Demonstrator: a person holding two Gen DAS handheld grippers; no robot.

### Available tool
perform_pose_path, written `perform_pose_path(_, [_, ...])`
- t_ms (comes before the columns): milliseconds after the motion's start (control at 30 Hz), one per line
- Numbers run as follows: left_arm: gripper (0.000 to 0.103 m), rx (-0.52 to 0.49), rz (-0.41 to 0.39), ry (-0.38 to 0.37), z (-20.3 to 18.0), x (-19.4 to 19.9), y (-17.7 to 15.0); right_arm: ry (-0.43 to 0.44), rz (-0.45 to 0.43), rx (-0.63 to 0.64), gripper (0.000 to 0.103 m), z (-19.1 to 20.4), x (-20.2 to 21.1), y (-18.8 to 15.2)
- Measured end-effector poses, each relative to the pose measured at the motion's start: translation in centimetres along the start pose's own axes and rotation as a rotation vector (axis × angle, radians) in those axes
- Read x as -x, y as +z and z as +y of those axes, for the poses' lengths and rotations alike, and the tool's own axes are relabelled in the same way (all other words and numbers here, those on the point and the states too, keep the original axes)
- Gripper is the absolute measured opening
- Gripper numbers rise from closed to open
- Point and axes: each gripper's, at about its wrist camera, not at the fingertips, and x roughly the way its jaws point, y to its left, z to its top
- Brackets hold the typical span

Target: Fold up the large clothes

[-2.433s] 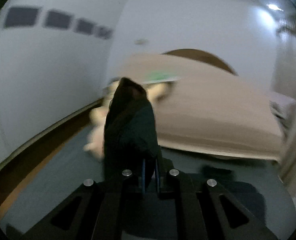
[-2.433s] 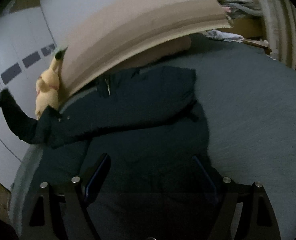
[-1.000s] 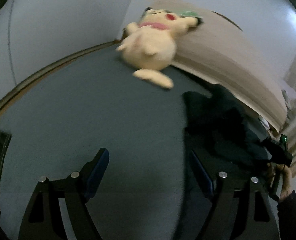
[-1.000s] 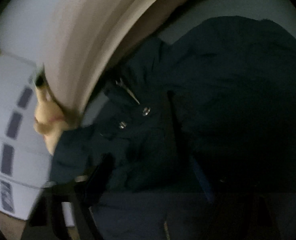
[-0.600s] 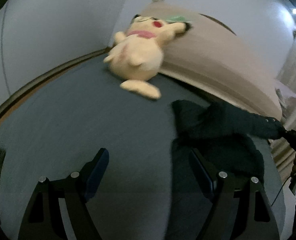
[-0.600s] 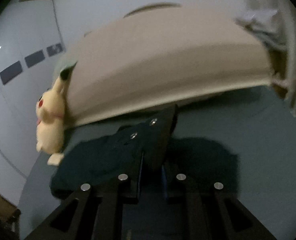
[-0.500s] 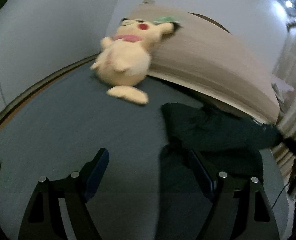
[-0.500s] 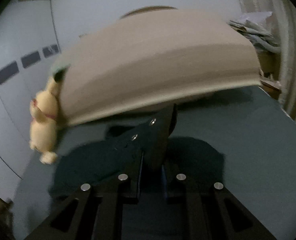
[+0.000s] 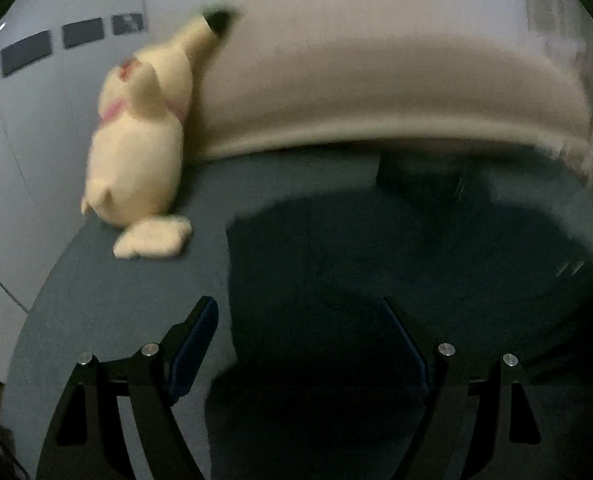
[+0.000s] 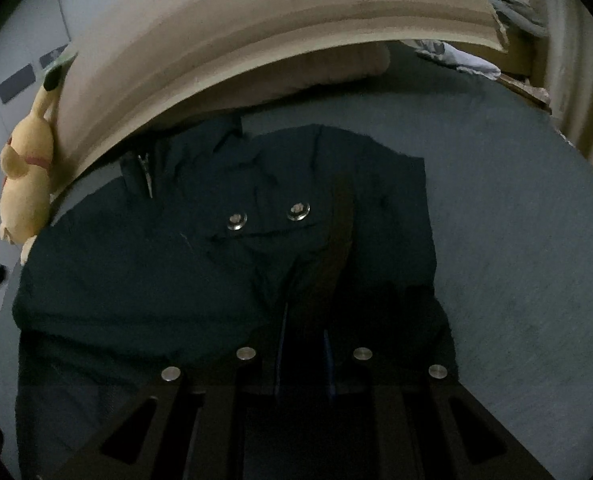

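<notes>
Right gripper [image 10: 302, 332] clamped on dark jacket [image 10: 200, 264] sleeve, laying it across body for fold; left gripper [image 9: 300, 336] jaws apart, empty, near left hem.

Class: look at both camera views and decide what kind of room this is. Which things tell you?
Most likely a bedroom. A padded beige headboard rises behind a grey-blue bed, a yellow plush toy leans against it, and a dark jacket lies spread on the bed.
</notes>
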Motion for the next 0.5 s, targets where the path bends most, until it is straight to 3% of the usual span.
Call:
perform_pose_path(67, [0.083, -0.017, 0.109, -0.006, -0.6, -3.1, -1.7, 0.000, 0.008, 0.004, 0.016, -0.4, -0.2, -0.6])
perform_pose_path(300, [0.089, -0.001, 0.134, -0.001, -0.4, -3.7, -2.5, 0.002, 0.061, -0.012, 0.017, 0.3, -2.0, -0.3])
perform_pose_path(367, [0.088, 0.044, 0.121, -0.078, 0.9, -1.9, -1.8, 0.028, 0.095, -0.040, 0.020, -0.2, -1.9, 0.1])
perform_pose_path(433, [0.088, 0.093, 0.031, -0.145, 2.8, 0.5, -1.1, 0.068, 0.122, -0.056, 0.042, -0.7, -0.9, 0.7])
perform_pose_path(467, [0.088, 0.126, -0.034, -0.163, 4.6, 2.1, -0.7, 0.097, 0.108, -0.065, 0.072, -1.1, 0.3, 0.9])
perform_pose_path(500, [0.088, 0.161, -0.070, -0.162, 6.4, 3.0, -0.3, 0.106, 0.078, -0.067, 0.083, -1.4, 1.4, 1.0])
